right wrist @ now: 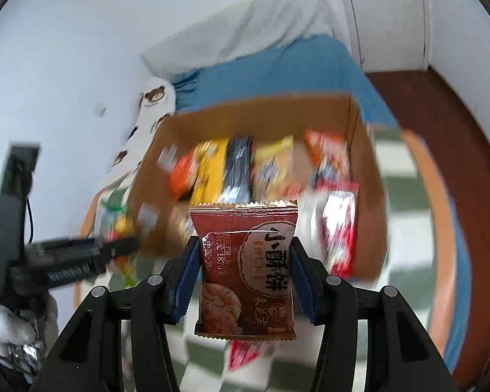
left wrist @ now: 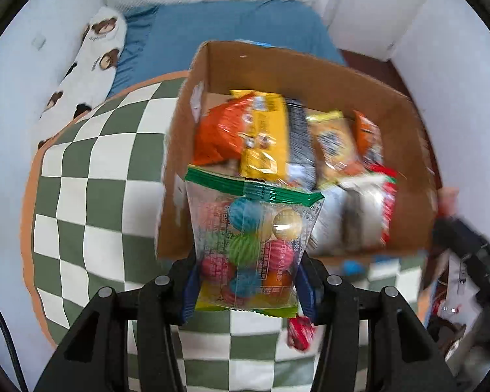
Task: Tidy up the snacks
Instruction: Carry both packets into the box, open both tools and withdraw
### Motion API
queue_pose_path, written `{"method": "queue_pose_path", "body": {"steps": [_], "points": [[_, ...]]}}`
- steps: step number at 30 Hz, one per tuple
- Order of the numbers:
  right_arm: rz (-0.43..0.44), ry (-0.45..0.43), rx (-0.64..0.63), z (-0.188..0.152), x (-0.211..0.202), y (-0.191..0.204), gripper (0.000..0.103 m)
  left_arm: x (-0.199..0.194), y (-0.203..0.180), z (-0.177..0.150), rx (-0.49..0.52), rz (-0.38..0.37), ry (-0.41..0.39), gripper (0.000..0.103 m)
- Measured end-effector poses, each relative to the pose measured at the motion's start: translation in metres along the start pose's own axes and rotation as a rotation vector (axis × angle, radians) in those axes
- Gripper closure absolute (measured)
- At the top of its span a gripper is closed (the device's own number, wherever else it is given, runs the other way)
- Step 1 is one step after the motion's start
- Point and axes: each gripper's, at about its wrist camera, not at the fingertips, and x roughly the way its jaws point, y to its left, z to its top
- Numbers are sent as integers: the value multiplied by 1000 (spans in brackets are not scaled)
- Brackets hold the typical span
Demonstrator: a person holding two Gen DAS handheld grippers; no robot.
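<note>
Checkered green-and-white mat [left wrist: 91, 176] on a bed with a blue sheet [left wrist: 212, 39], white walls around, and a cardboard box [left wrist: 277, 65] sitting on the mat, already packed with upright snack packs.

Left gripper [left wrist: 246, 281] is clamped on a clear bag of coloured balls [left wrist: 251, 241], held just at the near left corner of the box. Right gripper [right wrist: 245, 271] is clamped on a red cookie pack [right wrist: 248, 268], hovering at the box's near edge, about the middle.

My take on doing this bit well: lift each pack clear over the near wall before lowering, aim for a gap rather than on top of the row, and release only once the pack is resting. Going one hand at a time probably avoids the grippers bumping. Views are blurry, so I can't tell exactly where the gaps are.

There's also a small red pack [left wrist: 299, 331] on the mat, near the box, not yet put away.
</note>
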Motion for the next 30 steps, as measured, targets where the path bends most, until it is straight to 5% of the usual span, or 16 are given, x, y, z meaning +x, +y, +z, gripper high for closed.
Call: {"method": "queue_pose_path", "body": {"steps": [5, 12, 13, 15, 17, 30], "points": [[-74, 40, -29, 61, 49, -15, 48, 44, 14, 30, -41, 74, 71, 56], [-151, 134, -70, 107, 130, -32, 45, 77, 17, 43, -80, 77, 110, 52], [-160, 154, -72, 109, 140, -33, 41, 78, 17, 45, -87, 73, 101, 47], [-161, 182, -50, 115, 157, -40, 11, 79, 16, 48, -98, 45, 91, 26], [-160, 190, -30, 116, 165, -46, 11, 78, 10, 51, -100, 29, 82, 13], [-218, 155, -33, 93, 139, -48, 6, 60, -10, 68, -68, 21, -46, 10]]}}
